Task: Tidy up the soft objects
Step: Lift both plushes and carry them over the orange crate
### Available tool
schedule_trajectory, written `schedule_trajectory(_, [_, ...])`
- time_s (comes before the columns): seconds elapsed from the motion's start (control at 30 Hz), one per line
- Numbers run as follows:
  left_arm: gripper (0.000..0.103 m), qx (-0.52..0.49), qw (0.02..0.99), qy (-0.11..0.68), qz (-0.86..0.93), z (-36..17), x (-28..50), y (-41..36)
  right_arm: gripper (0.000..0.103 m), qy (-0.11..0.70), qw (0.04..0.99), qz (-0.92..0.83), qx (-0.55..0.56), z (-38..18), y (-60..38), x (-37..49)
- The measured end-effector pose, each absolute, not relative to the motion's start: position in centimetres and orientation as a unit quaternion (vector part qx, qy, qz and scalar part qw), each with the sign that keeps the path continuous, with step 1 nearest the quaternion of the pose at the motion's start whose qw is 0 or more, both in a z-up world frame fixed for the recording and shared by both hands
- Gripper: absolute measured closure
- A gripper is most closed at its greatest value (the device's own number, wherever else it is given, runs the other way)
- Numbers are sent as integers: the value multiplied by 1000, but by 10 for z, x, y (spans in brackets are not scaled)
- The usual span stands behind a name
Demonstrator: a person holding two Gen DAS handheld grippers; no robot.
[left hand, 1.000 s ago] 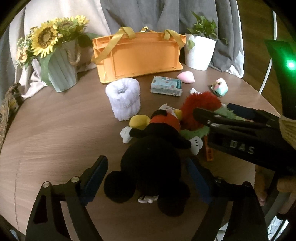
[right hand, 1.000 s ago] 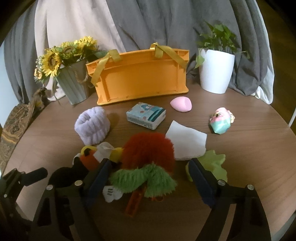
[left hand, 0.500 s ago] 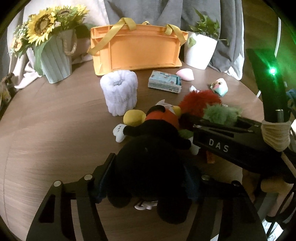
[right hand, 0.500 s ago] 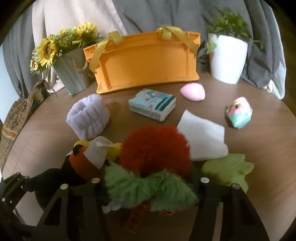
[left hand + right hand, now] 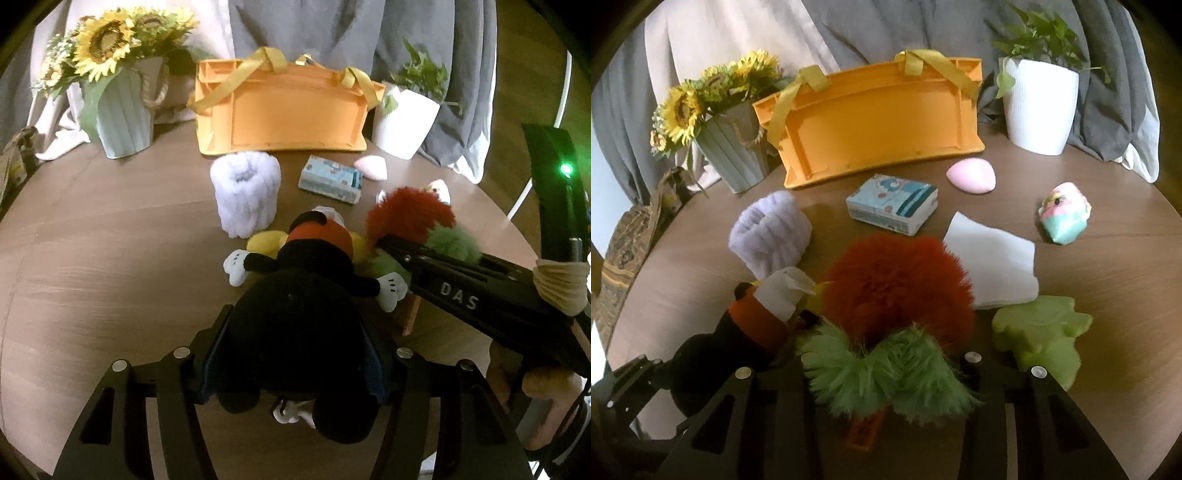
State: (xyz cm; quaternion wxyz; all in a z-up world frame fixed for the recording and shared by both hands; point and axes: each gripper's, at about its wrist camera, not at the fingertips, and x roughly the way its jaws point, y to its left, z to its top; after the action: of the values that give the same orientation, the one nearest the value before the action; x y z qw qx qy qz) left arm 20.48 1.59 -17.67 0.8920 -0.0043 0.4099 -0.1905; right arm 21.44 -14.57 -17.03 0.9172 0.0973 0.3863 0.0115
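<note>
My left gripper (image 5: 293,363) is shut on the black head of a Mickey Mouse plush (image 5: 295,321), which lies on the round wooden table (image 5: 110,258). My right gripper (image 5: 886,376) is shut on the green fringe of a red and green furry plush (image 5: 897,291). That plush also shows in the left wrist view (image 5: 410,214), beside the mouse. The mouse's red body (image 5: 757,321) touches the furry plush on its left. An orange basket (image 5: 875,114) with yellow handles stands at the back of the table.
A lilac fluffy wristband (image 5: 772,232), tissue pack (image 5: 897,206), pink sponge (image 5: 971,179), pastel squishy toy (image 5: 1065,216), white cloth (image 5: 993,258) and green soft toy (image 5: 1041,332) lie on the table. A sunflower vase (image 5: 731,155) and white plant pot (image 5: 1039,107) flank the basket.
Both grippers moved forward and closed: the left one onto the mouse plush's head, the right one onto the furry plush's green fringe. Both were open one second ago.
</note>
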Motion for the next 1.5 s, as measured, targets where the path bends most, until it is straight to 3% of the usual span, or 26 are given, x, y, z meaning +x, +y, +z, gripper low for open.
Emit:
schedule_trajectory(0.97, [43, -34, 942, 279, -183, -54, 232, 57, 65, 281, 956, 4, 85, -50, -123, 206])
schedule_trajectory(1.5, [43, -33, 958, 220, -180, -7, 259, 43, 65, 220, 971, -5, 87, -2, -133, 228])
